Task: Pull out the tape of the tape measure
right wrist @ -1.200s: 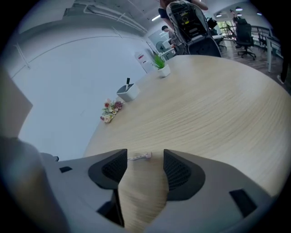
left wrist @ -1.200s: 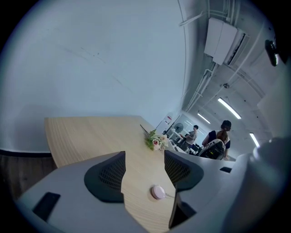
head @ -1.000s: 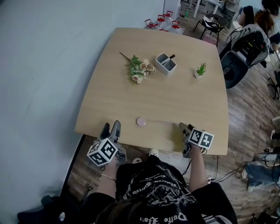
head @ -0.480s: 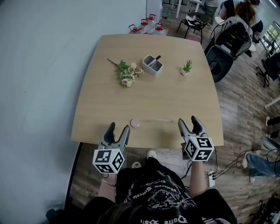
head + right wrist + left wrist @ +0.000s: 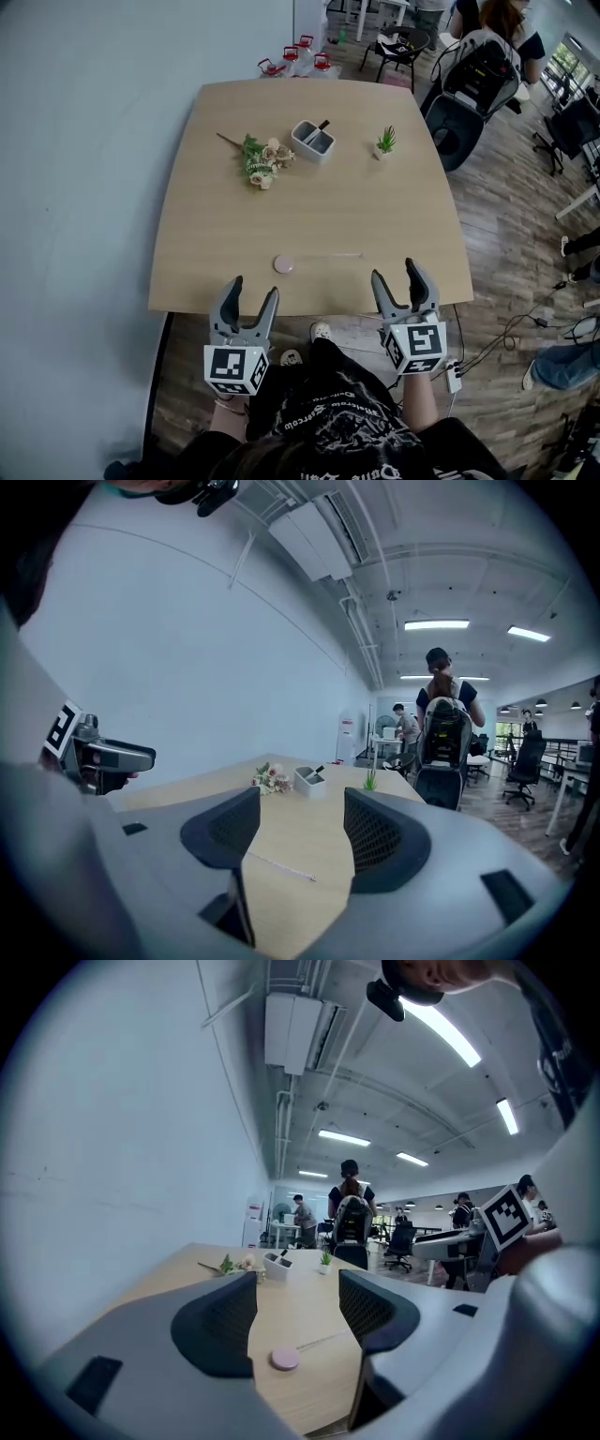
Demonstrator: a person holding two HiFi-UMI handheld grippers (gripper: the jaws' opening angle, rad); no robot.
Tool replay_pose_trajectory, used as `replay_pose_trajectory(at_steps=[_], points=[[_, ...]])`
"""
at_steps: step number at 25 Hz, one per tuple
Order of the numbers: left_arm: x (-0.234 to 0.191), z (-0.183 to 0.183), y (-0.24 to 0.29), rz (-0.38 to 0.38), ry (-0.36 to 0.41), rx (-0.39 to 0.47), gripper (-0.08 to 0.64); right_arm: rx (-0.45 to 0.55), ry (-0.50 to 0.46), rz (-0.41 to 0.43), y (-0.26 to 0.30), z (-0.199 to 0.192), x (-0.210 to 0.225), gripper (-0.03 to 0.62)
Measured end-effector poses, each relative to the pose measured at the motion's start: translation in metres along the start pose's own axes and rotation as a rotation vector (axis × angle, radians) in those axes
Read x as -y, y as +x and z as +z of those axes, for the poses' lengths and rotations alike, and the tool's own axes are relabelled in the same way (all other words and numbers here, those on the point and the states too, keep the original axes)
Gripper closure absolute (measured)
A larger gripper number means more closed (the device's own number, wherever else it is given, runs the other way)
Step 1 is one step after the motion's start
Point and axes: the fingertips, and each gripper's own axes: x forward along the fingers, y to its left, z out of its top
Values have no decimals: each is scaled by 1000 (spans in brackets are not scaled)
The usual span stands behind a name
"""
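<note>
Near the front edge of the pale wooden bench (image 5: 394, 211), a small round pink tape measure (image 5: 284, 265) is seen lying flat, with a thin pale strip of tape (image 5: 330, 255) drawn out of it toward the right and laid along the bench top. Neither is being held. The left hand-held gripper (image 5: 254, 288) is held at the near edge of the bench, its jaws spread wide with nothing between them. In the left gripper view the pink case is framed beyond the gap, apart from the pads. The right hand-held gripper (image 5: 394, 272) is likewise spread and empty, placed near the free end of the tape but not touching it. In the right gripper view only the strip is seen on the wood beyond the jaws. Farther back, a bunch of artificial flowers (image 5: 260, 159), a white two-compartment holder (image 5: 313, 141) and a little green potted plant (image 5: 384, 142) are set well apart from the work. The pulling is judged to be largely done, since a length of tape is already exposed. Whether more is meant to be drawn out cannot be told, and nothing is gripped for a further pull.
</note>
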Motion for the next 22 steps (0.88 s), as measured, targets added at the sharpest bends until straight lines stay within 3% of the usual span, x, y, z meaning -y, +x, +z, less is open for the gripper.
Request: replay_pose_trajectory(at_steps=[4,5,6,7,12,17,22], points=[[3,7,-6,-6,-17,40,287,18,-17,-1,-5,3,-7,310],[3,12,-10,10,-20,61,342,28,-23,7,-7,4,-10,312],[3,15,-13,24,-23,79,482,38,-22,17,-9,4,-13,319],[4,17,-16,29,-25,88,502,46,-19,23,-10,4,-16,335],[13,12,-17,-1,-9,74,532,62,-69,8,-15,3,-25,559],[19,7,-14,-5,73,49,552,75,-75,37,-14,4,-34,580],[24,7,-11,-44,31,47,552,61,-92,35,-9,4,-35,580]])
